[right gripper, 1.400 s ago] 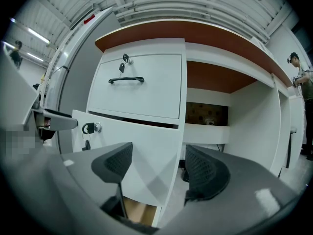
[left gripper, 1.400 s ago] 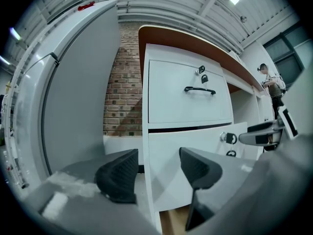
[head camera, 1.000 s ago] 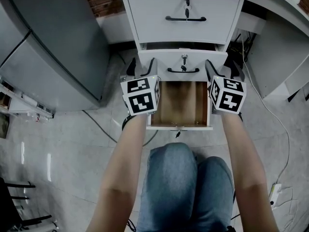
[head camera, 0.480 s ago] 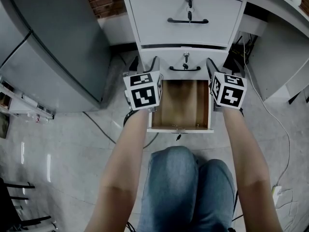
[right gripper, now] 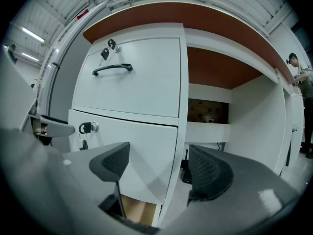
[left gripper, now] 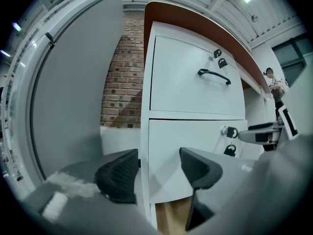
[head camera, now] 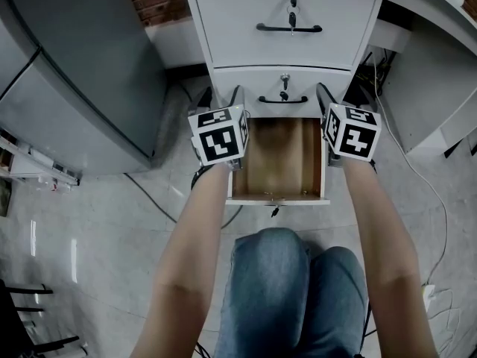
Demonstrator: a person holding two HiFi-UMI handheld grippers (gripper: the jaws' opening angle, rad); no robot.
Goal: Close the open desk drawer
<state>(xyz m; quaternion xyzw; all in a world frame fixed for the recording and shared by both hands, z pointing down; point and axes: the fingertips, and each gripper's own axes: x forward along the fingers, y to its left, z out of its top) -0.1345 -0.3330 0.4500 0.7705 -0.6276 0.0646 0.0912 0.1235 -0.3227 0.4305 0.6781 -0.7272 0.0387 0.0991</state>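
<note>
The white desk cabinet has three drawers. Its bottom drawer [head camera: 277, 198] stands pulled out and shows a bare wooden floor. The middle drawer [head camera: 246, 86] and the top drawer [head camera: 223, 21] sit flush, each with a black handle and keys. My left gripper [head camera: 220, 100] [left gripper: 157, 171] is open at the drawer's left side, with its jaws on either side of the cabinet's left edge. My right gripper [head camera: 339, 100] [right gripper: 159, 168] is open at the right side, one jaw over the drawer and the other outside it. Neither grips anything.
A tall grey cabinet [head camera: 74, 73] stands close on the left, before a brick wall [left gripper: 120, 82]. The person's knees [head camera: 298, 289] are just in front of the open drawer. Cables [head camera: 428, 200] trail over the floor at the right, under the desk top [right gripper: 220, 38].
Both grippers have crept slightly toward the cabinet. The dark gap above the middle drawer has narrowed. The bottom drawer is as far out as before.
</note>
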